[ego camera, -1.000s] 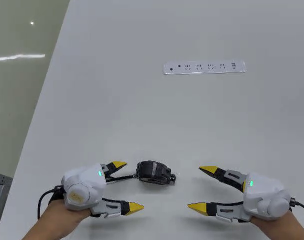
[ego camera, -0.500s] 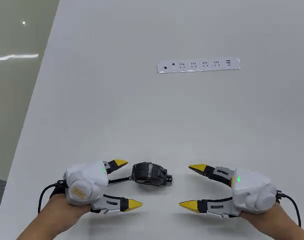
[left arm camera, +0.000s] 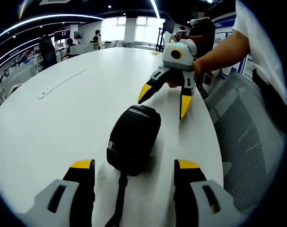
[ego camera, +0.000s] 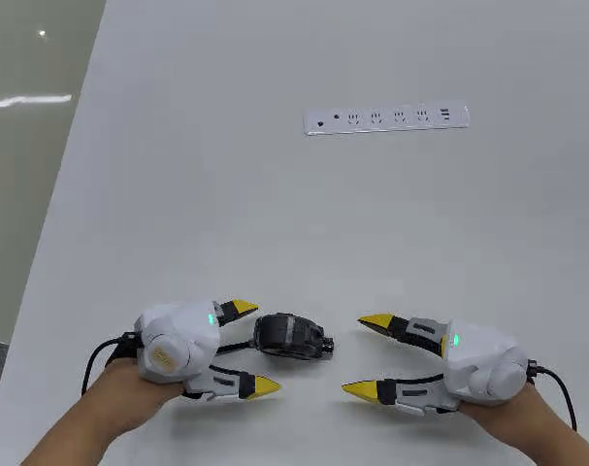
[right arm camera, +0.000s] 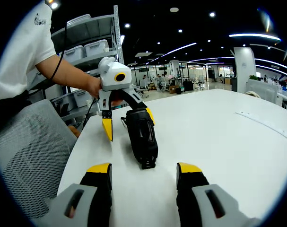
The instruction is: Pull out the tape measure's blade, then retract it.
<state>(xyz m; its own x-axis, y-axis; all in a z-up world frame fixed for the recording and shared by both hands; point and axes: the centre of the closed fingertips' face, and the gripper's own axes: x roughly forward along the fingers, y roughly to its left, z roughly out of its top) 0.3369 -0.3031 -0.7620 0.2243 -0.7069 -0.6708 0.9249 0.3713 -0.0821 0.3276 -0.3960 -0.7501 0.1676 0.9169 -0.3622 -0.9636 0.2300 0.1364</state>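
Now left hand-held gripper (ego camera: 267, 347) and right hand-held gripper (ego camera: 352, 355), both spread wide, flank the black rounded tape measure (ego camera: 292, 335) at the white desk's (ego camera: 275, 194) near edge; the right one has moved closer.

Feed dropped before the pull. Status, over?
Left gripper open, right gripper open, facing each other. Black tape measure on white table between them, ungripped, blade in. White power strip far beyond.

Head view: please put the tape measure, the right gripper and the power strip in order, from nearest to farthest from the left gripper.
1. The tape measure, just in front of the left gripper, between the two grippers.
2. The right gripper, on the far side of the tape measure, to the right.
3. The power strip, far back, beyond both grippers.
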